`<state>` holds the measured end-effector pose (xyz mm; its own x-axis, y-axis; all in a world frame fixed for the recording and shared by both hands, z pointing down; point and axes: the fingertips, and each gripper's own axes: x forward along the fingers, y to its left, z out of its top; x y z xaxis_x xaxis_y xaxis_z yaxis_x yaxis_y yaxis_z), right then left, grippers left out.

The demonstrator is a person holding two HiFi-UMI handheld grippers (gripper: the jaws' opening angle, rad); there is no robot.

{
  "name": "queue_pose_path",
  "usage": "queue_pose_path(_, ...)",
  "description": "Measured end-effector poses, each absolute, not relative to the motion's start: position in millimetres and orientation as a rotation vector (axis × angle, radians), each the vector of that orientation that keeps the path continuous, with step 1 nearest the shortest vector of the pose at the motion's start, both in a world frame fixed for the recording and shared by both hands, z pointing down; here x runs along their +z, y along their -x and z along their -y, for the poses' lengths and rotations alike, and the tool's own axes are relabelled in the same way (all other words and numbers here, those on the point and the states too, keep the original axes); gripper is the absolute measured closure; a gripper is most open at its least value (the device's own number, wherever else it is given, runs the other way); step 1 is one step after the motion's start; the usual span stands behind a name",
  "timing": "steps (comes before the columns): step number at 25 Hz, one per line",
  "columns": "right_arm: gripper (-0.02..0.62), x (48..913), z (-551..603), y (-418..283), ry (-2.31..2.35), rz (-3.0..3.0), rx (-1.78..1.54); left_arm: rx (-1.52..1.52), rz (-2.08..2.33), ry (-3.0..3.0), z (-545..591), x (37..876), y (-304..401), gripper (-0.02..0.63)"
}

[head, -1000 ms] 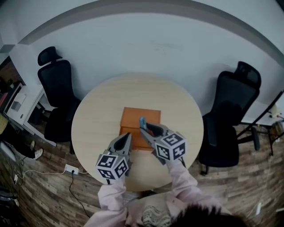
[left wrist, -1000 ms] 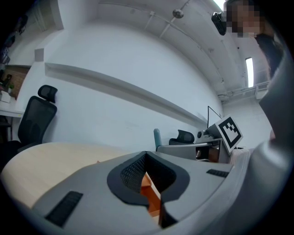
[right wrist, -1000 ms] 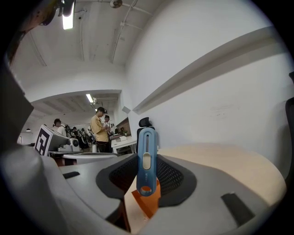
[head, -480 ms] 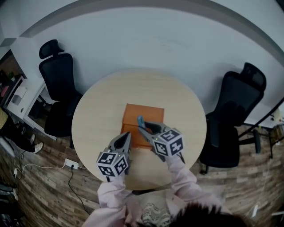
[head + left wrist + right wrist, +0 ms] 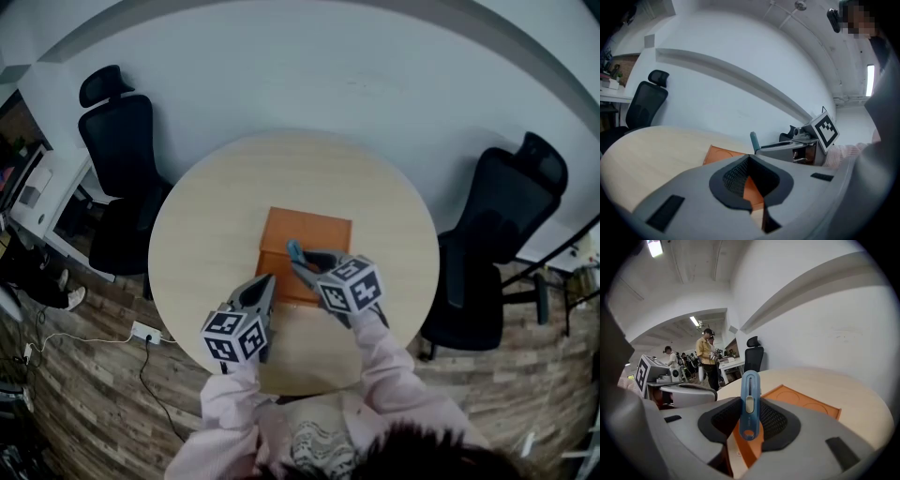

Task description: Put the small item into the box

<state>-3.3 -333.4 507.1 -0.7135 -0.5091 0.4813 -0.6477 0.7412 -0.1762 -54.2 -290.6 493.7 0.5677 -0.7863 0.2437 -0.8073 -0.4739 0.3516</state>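
An orange box (image 5: 319,230) sits in the middle of the round table (image 5: 206,216); its flat top (image 5: 801,401) has round shapes pressed into it. My right gripper (image 5: 298,259) is shut on a small blue slider tool (image 5: 749,404), which stands up between the pads. It hovers over the near part of the box, with the blue tool (image 5: 293,249) above the lid. My left gripper (image 5: 265,284) is shut with nothing in it, just before the box's near left corner. In the left gripper view the box (image 5: 723,153) lies ahead and the right gripper (image 5: 787,147) is to its right.
Black office chairs stand at the far left (image 5: 122,159) and at the right (image 5: 497,225) of the table. A white wall runs behind. In the right gripper view, people (image 5: 707,357) stand at desks in the room beyond.
The head view has shifted a little. My right gripper, still holding the blue tool, has drifted slightly left over the box's near part. The left gripper has barely moved.
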Motion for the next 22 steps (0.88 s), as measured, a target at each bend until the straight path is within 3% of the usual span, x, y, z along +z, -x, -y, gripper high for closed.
queue_pose_path(22,0.462,586.8,341.6,33.3,-0.531,2.273,0.426,0.117,1.222,-2.25,298.3,546.6,68.8,0.595)
